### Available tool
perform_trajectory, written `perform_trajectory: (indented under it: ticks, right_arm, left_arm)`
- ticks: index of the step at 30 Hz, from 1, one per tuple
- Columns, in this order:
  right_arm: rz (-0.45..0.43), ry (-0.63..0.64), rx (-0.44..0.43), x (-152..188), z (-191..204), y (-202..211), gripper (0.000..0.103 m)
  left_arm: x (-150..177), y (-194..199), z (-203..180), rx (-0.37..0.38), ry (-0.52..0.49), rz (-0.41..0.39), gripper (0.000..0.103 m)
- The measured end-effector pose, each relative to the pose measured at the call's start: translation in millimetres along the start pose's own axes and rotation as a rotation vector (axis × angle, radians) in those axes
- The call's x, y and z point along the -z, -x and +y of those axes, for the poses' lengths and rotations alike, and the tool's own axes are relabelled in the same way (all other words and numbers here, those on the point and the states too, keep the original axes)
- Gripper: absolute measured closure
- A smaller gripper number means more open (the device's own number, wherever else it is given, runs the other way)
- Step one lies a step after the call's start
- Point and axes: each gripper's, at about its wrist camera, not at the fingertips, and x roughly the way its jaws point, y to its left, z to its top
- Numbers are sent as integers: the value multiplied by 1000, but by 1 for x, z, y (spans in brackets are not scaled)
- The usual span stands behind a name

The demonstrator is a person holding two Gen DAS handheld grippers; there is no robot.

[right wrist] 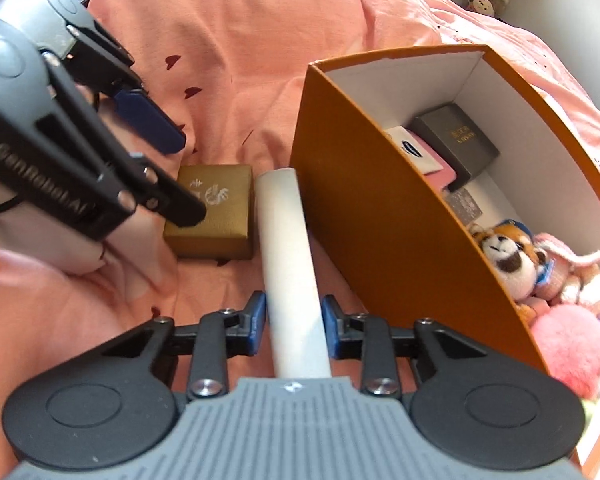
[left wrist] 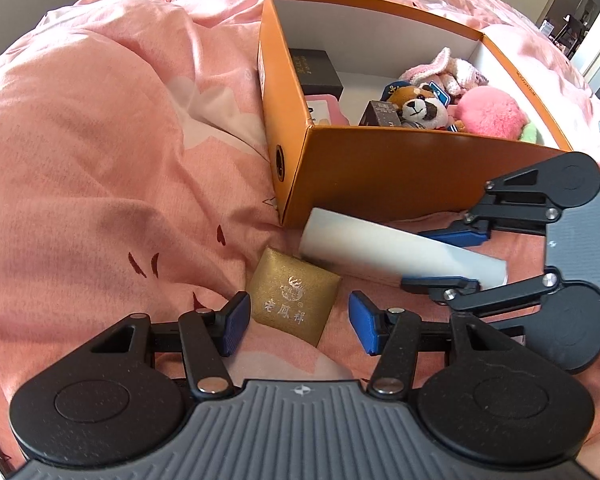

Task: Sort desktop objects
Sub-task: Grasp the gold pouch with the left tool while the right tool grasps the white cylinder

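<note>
Left of the orange box (left wrist: pixel 400 168), the gold case (left wrist: pixel 294 298) lay on the pink bedspread (left wrist: pixel 100 140) — a small, stiff, padded square that looked light and best pinched across its flat sides. The left hand-held gripper (left wrist: pixel 296 326) straddled it, jaws released. Nearer the orange box, just beside its wall, lay the white tube (right wrist: pixel 290 264) — smooth, probably slippery, likely light. The right hand-held gripper (right wrist: pixel 294 326) was clenched around it near one end.
</note>
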Motion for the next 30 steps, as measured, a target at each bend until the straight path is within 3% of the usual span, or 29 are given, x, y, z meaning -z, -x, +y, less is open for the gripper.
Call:
perform_trajectory:
  ticks: [7, 13, 16, 24, 27, 30]
  right_arm:
    - [33, -20, 28, 20, -8, 28, 73]
    - [65, -80, 41, 38, -17, 29, 72]
    - [58, -94, 39, 40, -18, 30, 72]
    - [44, -141, 14, 42, -24, 24, 72]
    - [23, -132, 6, 41, -24, 23, 67]
    - [11, -123, -3, 37, -23, 21, 63]
  left_arm:
    - [1, 2, 8, 40, 22, 15, 39]
    - [-7, -7, 11, 32, 36, 27, 36]
    - [-12, -18, 4, 14, -41, 57, 33]
    - [-13, -46, -29, -64, -367, 143, 25]
    - [-14, -54, -30, -83, -401, 161, 24]
    - [-16, -66, -24, -56, -369, 213, 24]
